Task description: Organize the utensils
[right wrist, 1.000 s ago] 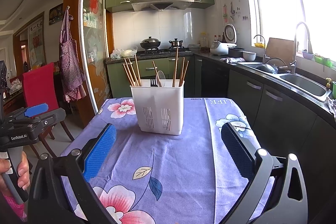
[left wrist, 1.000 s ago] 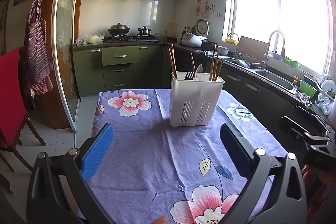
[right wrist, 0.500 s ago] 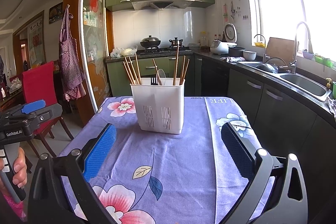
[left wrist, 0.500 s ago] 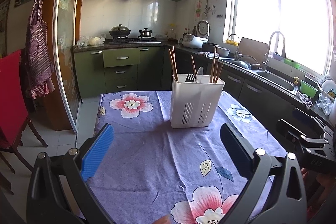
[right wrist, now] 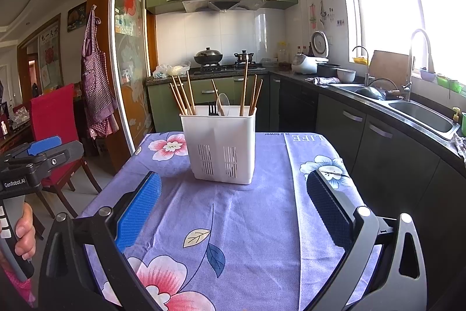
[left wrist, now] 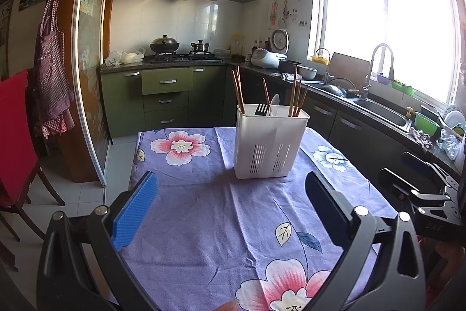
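A white slotted utensil holder (left wrist: 269,143) stands upright on the purple floral tablecloth (left wrist: 204,209); it also shows in the right wrist view (right wrist: 221,147). It holds several wooden chopsticks (right wrist: 183,95), a black fork (right wrist: 212,110) and a clear spoon (right wrist: 222,104). My left gripper (left wrist: 230,203) is open and empty, held back from the holder above the cloth. My right gripper (right wrist: 233,203) is open and empty, also short of the holder. No loose utensils show on the cloth.
A red chair (right wrist: 55,118) stands left of the table. Dark cabinets and a sink (right wrist: 422,112) run along the right. The stove with pots (right wrist: 208,56) is at the back. The left gripper's handle (right wrist: 32,162) shows at the right view's left edge.
Both grippers have drifted slightly; the view of the holder shifts a little lower. The left handle sits higher in the right wrist view. Jaws stay open.
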### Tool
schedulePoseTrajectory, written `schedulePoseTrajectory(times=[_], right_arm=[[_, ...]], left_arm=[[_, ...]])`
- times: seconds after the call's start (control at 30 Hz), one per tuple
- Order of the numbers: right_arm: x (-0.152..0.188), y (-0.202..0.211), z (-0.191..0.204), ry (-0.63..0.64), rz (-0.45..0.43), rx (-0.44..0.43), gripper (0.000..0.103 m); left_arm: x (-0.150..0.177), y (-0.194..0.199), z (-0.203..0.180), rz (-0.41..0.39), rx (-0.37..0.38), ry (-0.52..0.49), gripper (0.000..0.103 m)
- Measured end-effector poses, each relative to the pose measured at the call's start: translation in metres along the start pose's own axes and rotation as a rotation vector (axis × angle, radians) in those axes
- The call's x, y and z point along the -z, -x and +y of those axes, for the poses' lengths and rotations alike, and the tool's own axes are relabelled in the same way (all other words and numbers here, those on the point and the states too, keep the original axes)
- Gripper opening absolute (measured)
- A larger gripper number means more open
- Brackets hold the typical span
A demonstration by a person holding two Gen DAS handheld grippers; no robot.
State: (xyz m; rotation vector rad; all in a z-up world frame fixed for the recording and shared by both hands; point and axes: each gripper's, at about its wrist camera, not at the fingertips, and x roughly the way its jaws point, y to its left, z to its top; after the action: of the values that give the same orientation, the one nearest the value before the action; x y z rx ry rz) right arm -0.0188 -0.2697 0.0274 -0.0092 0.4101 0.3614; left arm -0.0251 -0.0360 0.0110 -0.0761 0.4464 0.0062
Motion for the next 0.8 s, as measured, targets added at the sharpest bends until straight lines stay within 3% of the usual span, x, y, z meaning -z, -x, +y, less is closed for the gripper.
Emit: schedulePoseTrajectory(times=[0.23,0.7,0.8], right_arm=[[0.003,-0.004,0.000,-0.002,0.006,0.000,0.099],[0.002,-0.007,-0.001,-0.007,0.012,0.000,0.099],[0.003,-0.007,-0.001,-0.007,0.013,0.000,0.099]], left_arm=[[0.000,-0.003,-0.003,0.015,0.036,-0.005,0.096],[-0.002,-0.006,-0.005,-0.006,-0.037,-0.044,0.096],[-0.002,-0.011,-0.002,0.023,-0.004,-0.024,0.096]])
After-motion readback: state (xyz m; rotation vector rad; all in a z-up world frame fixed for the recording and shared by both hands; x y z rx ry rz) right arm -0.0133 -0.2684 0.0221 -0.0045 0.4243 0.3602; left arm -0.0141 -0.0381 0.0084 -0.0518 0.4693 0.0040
